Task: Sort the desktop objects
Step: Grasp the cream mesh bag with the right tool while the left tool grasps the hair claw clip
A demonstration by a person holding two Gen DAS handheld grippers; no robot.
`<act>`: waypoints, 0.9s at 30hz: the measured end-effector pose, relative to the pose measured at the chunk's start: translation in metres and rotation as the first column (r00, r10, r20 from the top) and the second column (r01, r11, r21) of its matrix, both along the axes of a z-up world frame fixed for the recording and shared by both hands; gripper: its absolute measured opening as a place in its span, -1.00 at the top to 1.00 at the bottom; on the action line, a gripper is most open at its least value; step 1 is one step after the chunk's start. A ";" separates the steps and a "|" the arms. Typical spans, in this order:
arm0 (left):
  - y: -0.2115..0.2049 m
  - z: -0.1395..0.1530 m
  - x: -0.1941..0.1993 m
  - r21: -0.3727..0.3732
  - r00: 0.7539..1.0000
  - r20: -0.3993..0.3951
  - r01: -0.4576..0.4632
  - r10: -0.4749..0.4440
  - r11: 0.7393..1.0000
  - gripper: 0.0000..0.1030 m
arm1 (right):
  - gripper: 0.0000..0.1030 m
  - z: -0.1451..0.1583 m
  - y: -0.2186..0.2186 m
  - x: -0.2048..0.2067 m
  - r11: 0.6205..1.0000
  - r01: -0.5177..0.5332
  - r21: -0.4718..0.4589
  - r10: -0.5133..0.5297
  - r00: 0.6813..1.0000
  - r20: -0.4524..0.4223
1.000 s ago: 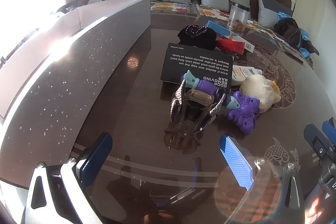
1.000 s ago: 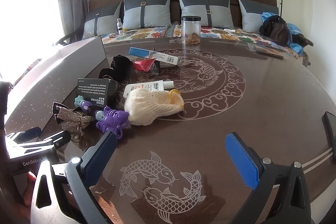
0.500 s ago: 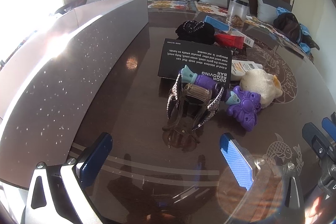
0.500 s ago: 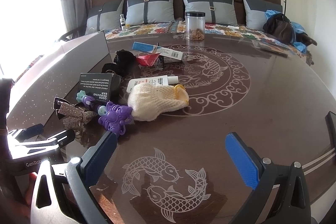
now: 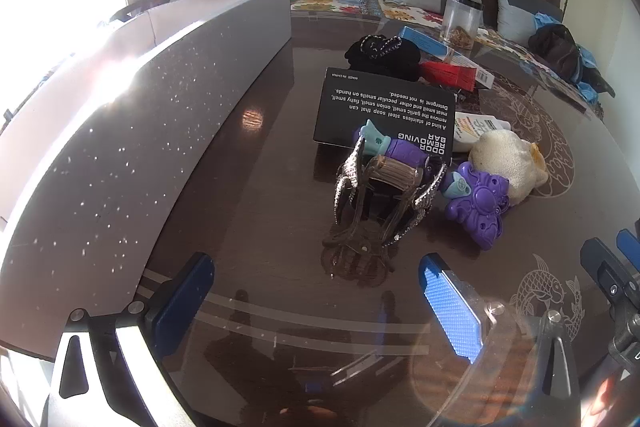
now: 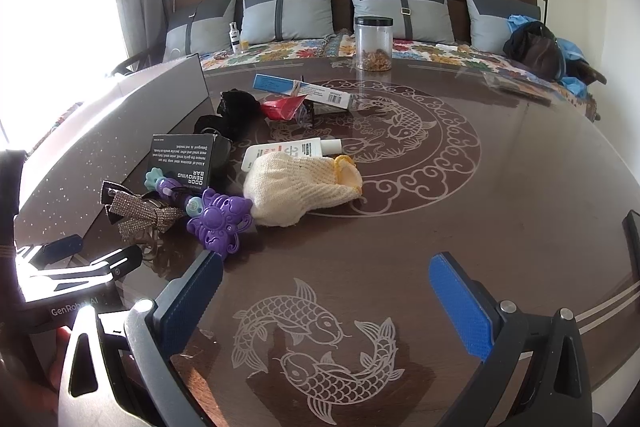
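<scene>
Left wrist: hair claw (image 5: 380, 211) before gaping left tongs (image 5: 316, 291)

Purple toy (image 6: 218, 223), cream mitt (image 6: 296, 187), black box (image 5: 384, 115).

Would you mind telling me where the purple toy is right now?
The purple toy lies left of centre in the right wrist view, between the sparkly hair clip and the cream knitted pouch, touching both.

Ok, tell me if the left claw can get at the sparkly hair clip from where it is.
Probably yes: the left claw is open, the hair clip lies straight ahead, and only bare table lies between.
</scene>
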State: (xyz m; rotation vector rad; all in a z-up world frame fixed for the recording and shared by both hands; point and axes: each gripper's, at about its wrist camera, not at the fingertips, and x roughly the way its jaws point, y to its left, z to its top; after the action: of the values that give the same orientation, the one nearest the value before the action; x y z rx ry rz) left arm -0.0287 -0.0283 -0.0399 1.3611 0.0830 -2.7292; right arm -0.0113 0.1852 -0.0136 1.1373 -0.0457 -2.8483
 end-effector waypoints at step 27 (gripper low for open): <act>0.004 -0.003 -0.003 0.006 1.000 0.007 0.014 -0.014 1.000 -1.00 | -0.71 -0.034 0.004 -0.100 0.998 -0.049 -0.027 0.054 0.969 0.240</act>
State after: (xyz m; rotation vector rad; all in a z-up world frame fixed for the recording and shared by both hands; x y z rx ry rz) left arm -0.0318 -0.0244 -0.0430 1.3774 0.0816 -2.7380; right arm -0.1112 0.1893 -0.0471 1.4512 -0.0584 -2.6428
